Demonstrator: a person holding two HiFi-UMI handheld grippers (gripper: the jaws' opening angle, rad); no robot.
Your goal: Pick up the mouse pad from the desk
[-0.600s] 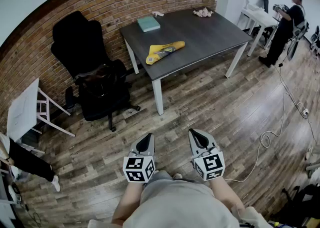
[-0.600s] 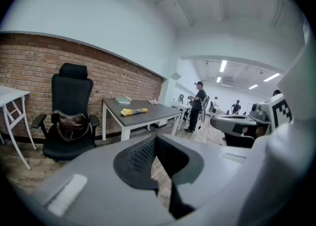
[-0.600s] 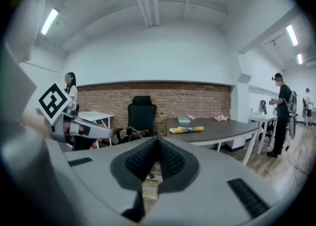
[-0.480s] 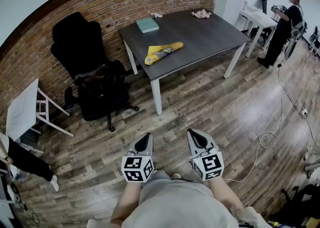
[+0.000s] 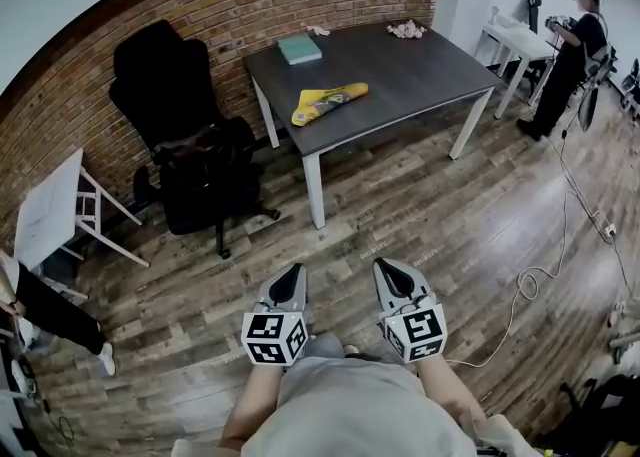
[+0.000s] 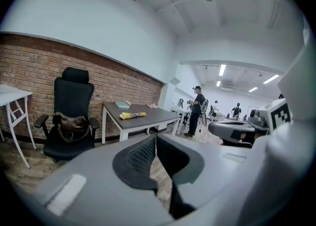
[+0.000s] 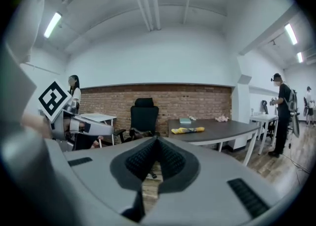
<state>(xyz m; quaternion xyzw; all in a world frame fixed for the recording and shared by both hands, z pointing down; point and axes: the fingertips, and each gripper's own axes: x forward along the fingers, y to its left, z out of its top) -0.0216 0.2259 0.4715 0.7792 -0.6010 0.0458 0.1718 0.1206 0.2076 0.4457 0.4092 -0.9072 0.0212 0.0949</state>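
Observation:
A flat teal rectangular pad [image 5: 300, 48] lies at the far left corner of the dark grey desk [image 5: 420, 75], also seen as the pad [image 6: 122, 104] and the pad [image 7: 185, 120] in the gripper views. A yellow folded item [image 5: 329, 102] lies near the desk's front left edge. My left gripper [image 5: 290, 279] and right gripper [image 5: 391, 271] hover side by side close to my body over the wooden floor, well short of the desk. The left gripper [image 6: 156, 138] and the right gripper [image 7: 158, 143] both have their jaws together with nothing between them.
A black office chair [image 5: 165, 95] with a dark bag stands left of the desk. A white folding table [image 5: 45, 215] is at the far left. A person [image 5: 570, 45] stands at a white table far right. A white cable [image 5: 530, 280] snakes over the floor.
The head view has shifted slightly. Both grippers keep their place and stay shut.

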